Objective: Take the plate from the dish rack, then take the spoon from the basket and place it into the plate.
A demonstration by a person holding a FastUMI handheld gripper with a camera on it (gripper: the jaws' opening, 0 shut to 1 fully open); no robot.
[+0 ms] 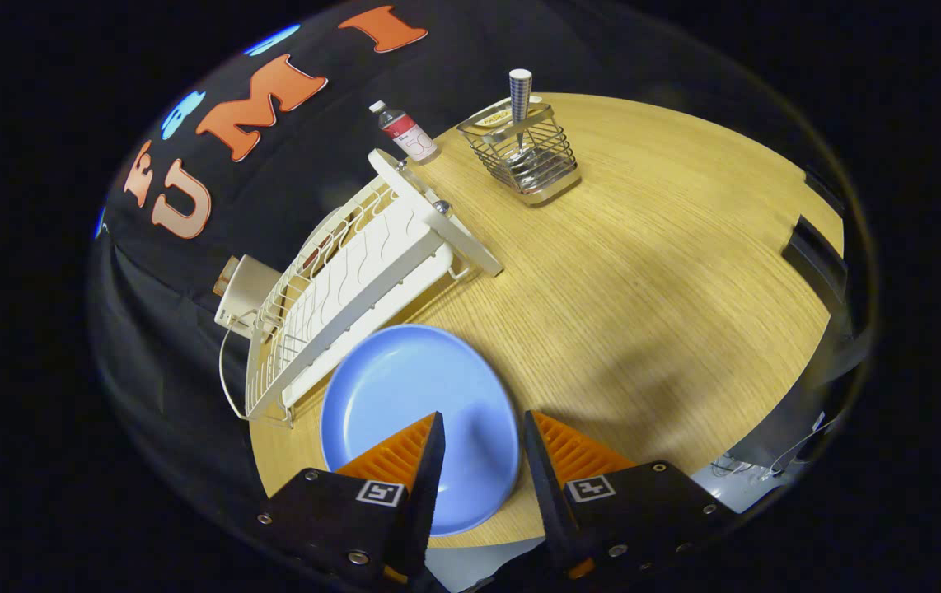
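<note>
On the wooden counter (652,272), just beside the white dish rack (347,280), the blue plate (404,387) is lying flat, out of the rack and resting face up. The tool (479,461) is hovering over the plate's near side with its two fingers standing apart, nothing clamped between them; the plate's surface is showing through the gap, and its right rim is passing close to one finger, though I cannot tell whether anything is touching. To my eye the plate is sitting where it is so that it gives a wide, open target near the rack. It is looking smooth and glossy, a shallow round dish with a raised lip and nothing in it.

Well beyond the fingers, at the far side of the counter, the wire basket (524,156) is standing upright with the spoon (520,103) stuck in it, handle up, the pale patterned handle rising clear above the wire rim, which should make it easy to pinch. A small bottle (404,132) is standing next to the rack's far end. I judge the plate step done and the spoon step not yet begun.
</note>
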